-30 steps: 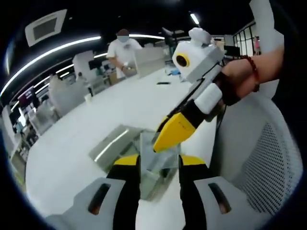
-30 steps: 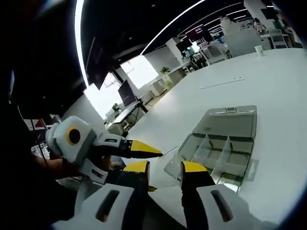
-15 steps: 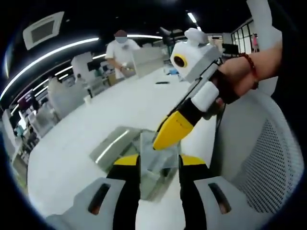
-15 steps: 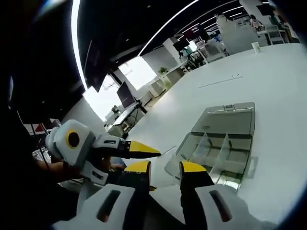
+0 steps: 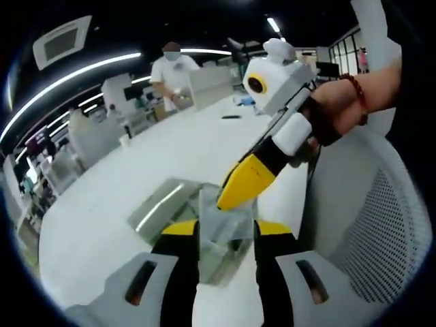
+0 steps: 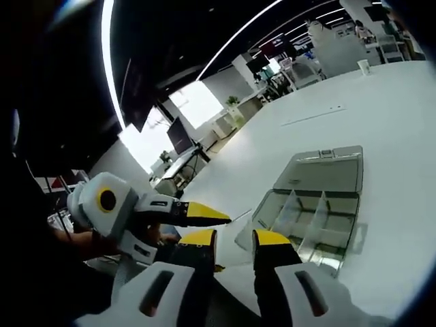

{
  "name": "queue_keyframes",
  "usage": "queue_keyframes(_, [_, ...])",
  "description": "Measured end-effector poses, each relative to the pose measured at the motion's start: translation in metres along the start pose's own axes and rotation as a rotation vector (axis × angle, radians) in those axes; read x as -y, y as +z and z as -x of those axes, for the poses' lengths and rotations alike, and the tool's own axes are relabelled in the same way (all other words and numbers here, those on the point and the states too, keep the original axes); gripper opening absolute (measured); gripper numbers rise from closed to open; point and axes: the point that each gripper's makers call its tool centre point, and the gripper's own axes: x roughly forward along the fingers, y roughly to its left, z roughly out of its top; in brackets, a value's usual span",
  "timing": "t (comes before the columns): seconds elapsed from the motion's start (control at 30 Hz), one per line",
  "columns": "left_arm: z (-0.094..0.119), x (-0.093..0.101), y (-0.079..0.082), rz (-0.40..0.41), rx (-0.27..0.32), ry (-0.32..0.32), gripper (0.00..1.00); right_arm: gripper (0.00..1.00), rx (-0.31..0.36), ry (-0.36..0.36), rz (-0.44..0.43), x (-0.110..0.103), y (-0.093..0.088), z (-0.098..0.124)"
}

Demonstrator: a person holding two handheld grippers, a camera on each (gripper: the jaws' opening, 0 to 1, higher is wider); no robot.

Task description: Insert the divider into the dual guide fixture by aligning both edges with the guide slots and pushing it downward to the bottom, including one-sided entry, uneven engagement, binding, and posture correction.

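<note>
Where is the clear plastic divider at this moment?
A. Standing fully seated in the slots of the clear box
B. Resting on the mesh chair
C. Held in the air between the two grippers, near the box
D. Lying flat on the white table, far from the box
C: in the right gripper view the divider sits between that gripper's jaws, with the left gripper at its edge, apart from the clear box on the white table.
</note>
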Motion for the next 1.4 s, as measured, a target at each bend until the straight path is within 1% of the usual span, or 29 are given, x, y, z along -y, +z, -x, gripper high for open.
queue_keyframes(0.27, [0.000,0.001,-0.002,0.001,-0.007,0.000,0.29,0.15,-0.002,-0.002,0.001,0.000,-0.001,0.000])
queue_keyframes(0.4, [0.000,0.001,-0.003,0.001,-0.009,0.002,0.29,0.10,0.003,-0.004,-0.008,0.001,0.001,0.000])
queue_keyframes(0.47, [0.000,0.000,-0.003,0.002,-0.009,0.003,0.29,0.09,0.001,-0.004,-0.014,0.002,0.000,0.000])
queue_keyframes(0.53, [0.000,0.000,-0.003,0.001,-0.011,0.004,0.29,0.05,0.000,-0.002,-0.019,0.002,0.000,0.001])
queue_keyframes(0.57, [0.000,0.000,-0.003,0.000,-0.010,0.003,0.29,0.00,0.002,-0.002,-0.024,0.001,0.001,0.001])
queue_keyframes(0.63, [0.000,0.000,-0.002,0.005,-0.011,0.001,0.20,0.00,0.014,-0.001,-0.002,0.001,0.003,0.001])
queue_keyframes(0.67, [0.000,0.000,-0.002,0.008,-0.009,0.000,0.20,0.00,0.002,0.006,0.035,0.000,0.002,0.002])
queue_keyframes(0.73, [-0.001,-0.001,-0.001,0.017,0.000,0.007,0.30,0.00,0.002,-0.007,0.024,0.000,0.003,0.002])
queue_keyframes(0.77, [-0.001,-0.002,-0.002,0.011,-0.006,0.012,0.32,0.00,0.003,-0.004,0.020,0.000,0.003,0.002])
queue_keyframes(0.8, [-0.001,-0.002,-0.003,0.001,-0.017,0.015,0.31,0.00,0.005,0.004,0.005,-0.001,0.003,0.001])
queue_keyframes(0.93, [-0.001,-0.002,-0.002,0.011,-0.012,0.016,0.32,0.00,0.004,-0.001,-0.005,-0.001,0.002,0.001])
queue_keyframes(1.03, [-0.002,-0.003,-0.002,0.004,-0.009,0.020,0.36,0.00,0.013,0.011,-0.027,-0.004,0.003,0.001])
queue_keyframes(1.07, [-0.002,-0.003,-0.001,0.004,-0.007,0.022,0.37,0.00,0.017,0.025,-0.041,-0.007,0.003,0.000])
queue_keyframes(1.2, [-0.005,-0.001,0.002,-0.018,0.001,0.021,0.38,0.00,0.027,0.046,-0.072,-0.015,0.004,-0.003])
queue_keyframes(1.33, [-0.004,-0.002,0.002,-0.040,-0.014,0.031,0.34,0.00,0.002,0.058,-0.081,-0.018,0.000,-0.004])
queue_keyframes(1.4, [-0.004,0.000,0.002,-0.054,-0.010,0.020,0.34,0.00,-0.004,0.063,-0.086,-0.018,-0.001,-0.002])
